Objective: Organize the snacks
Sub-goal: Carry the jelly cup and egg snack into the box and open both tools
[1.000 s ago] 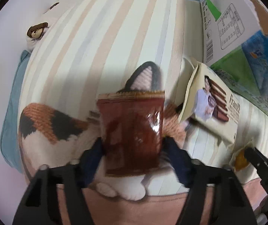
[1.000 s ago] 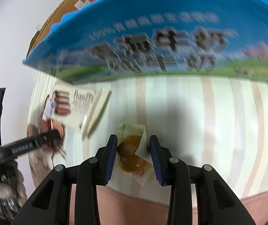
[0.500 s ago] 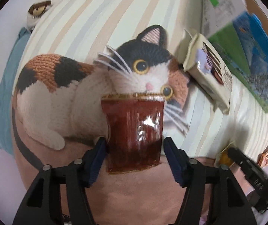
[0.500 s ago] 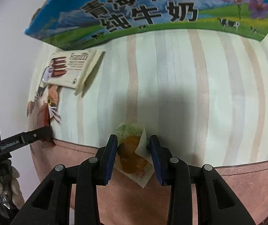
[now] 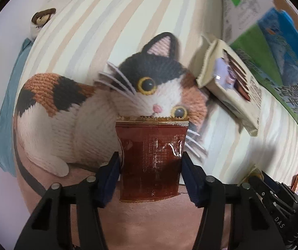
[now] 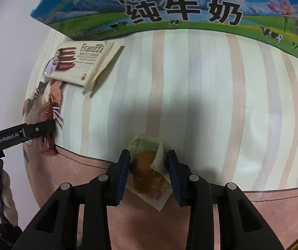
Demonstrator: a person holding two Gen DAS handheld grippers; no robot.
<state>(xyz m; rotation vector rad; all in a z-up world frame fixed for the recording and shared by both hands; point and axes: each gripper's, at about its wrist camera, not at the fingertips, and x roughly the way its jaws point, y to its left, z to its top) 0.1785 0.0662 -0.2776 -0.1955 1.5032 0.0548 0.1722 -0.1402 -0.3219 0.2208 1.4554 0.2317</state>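
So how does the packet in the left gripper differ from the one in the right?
The red packet is dark, opaque and foil-like; the clear packet is see-through, showing an orange-brown snack. The red packet sits square between the jaws and fills a wide gap; the clear packet lies skewed, in a narrower gap. Both are small sealed snacks, each gripped by its sides above the cat-print cloth.

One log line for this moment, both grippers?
left gripper: shut on red-brown foil snack packet | right gripper: shut on clear-wrapped orange pastry | cream Franzzi wafer pack: on striped cloth

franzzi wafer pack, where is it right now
The wafer pack lies on the striped cloth, upper left in the right wrist view, just below the milk box.
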